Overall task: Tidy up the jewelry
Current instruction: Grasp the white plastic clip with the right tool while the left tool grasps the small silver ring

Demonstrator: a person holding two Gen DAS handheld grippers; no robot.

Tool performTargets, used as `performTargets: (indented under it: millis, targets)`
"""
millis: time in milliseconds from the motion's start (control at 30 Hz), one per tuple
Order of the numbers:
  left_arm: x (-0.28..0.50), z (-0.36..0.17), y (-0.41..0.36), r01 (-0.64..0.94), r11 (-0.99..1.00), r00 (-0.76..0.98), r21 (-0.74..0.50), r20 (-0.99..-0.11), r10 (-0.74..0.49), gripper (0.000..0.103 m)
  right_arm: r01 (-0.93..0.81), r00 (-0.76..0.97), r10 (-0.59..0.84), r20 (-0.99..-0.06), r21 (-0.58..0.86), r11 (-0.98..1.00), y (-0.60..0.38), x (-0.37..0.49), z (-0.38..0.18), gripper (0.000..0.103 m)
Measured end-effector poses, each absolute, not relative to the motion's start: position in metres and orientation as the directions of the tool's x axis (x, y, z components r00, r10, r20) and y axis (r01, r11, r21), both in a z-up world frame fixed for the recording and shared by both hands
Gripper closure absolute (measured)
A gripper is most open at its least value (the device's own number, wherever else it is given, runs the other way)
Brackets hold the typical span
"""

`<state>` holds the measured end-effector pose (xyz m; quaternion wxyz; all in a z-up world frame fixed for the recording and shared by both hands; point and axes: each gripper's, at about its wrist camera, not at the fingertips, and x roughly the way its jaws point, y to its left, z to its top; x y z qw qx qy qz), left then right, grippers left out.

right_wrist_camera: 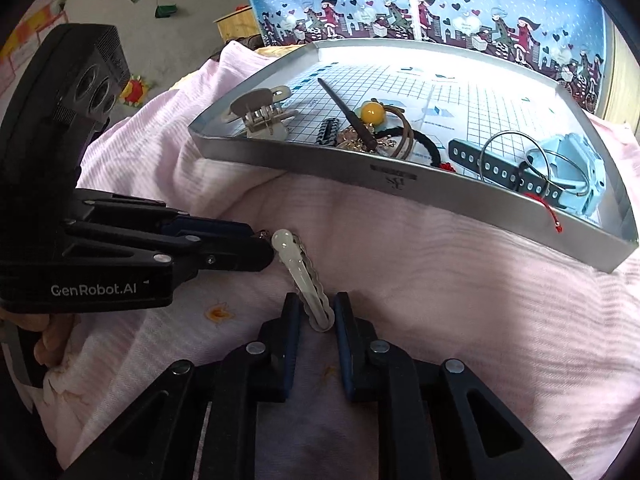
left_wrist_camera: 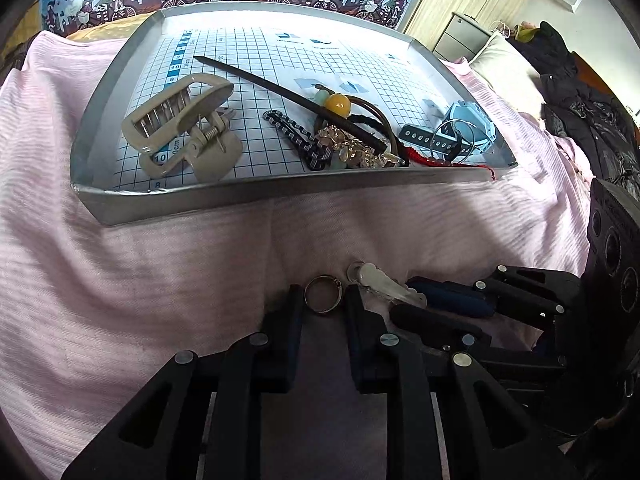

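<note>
Two loose pieces sit on the pink blanket (right_wrist_camera: 460, 320) in front of the tray (right_wrist_camera: 400, 188), and each gripper is on one of them.

Right gripper (right_wrist_camera: 317, 312): jaws parted only a little, one on each side of the near end of the pale hair clip (right_wrist_camera: 301, 270). I can't tell if the pads are biting or just touching. The clip's long axis runs from between my jaws up and left in the right wrist frame, and its rounded end finishes just beside the left gripper's fingertips (right_wrist_camera: 256, 254). I read this as a grasp in progress, not confirmed.

Left gripper (left_wrist_camera: 323, 300): jaws parted, with the small metal ring (left_wrist_camera: 323, 294) lying flat on the blanket between the tips. There's a visible gap to the left finger, so it isn't pinched yet. In the left wrist frame the clip (left_wrist_camera: 384, 286) lies just right of the ring, angled down-right towards the right gripper (left_wrist_camera: 408, 308).

Key relation: the two grippers converge almost at right angles, tips very near each other, with the clip bridging the gap. Lifting the clip along its axis would sweep it into the left fingers, so I'd go straight up first.

The tray's near wall is raised and stands center frame, ahead of both tools. Its near-right corner is crowded with the watch (right_wrist_camera: 568, 168) and wire hoops (right_wrist_camera: 516, 160). Open grid floor shows at the far right, beyond the hair stick (right_wrist_camera: 348, 112).
</note>
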<state>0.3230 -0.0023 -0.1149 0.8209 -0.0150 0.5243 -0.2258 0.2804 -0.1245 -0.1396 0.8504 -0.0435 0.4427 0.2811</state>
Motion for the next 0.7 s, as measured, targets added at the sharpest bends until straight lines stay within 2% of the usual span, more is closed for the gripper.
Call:
performTargets:
  millis: [200,400,467,700]
  targets:
    - [0.3219,-0.1142,-0.0056,0.36,0.9,0.355,-0.245,-0.857,-0.375,0.086,-0.522,0.487,0.403,-0.775,0.111,0.845,-0.1172,0.2742,-0.1389,0.09]
    - [0.3227,-0.1157,-0.0063,0.361,0.896,0.347,-0.259,-0.854,-0.387,0.086,-0.509,0.454,0.455,-0.767,0.196,0.838,-0.1266,0.2807,-0.141,0.09]
    - [0.3231,-0.1155,-0.0056,0.361,0.895,0.347,-0.261,-0.854,-0.388,0.086,-0.508,0.462,0.449,-0.765,0.187,0.841,-0.1262,0.2795,-0.1403,0.097]
    - [0.32,-0.113,-0.0076,0.374,0.896,0.357,-0.24,-0.854,-0.378,0.086,-0.51,0.511,0.428,-0.745,0.138,0.849,-0.1245,0.2727,-0.1394,0.098]
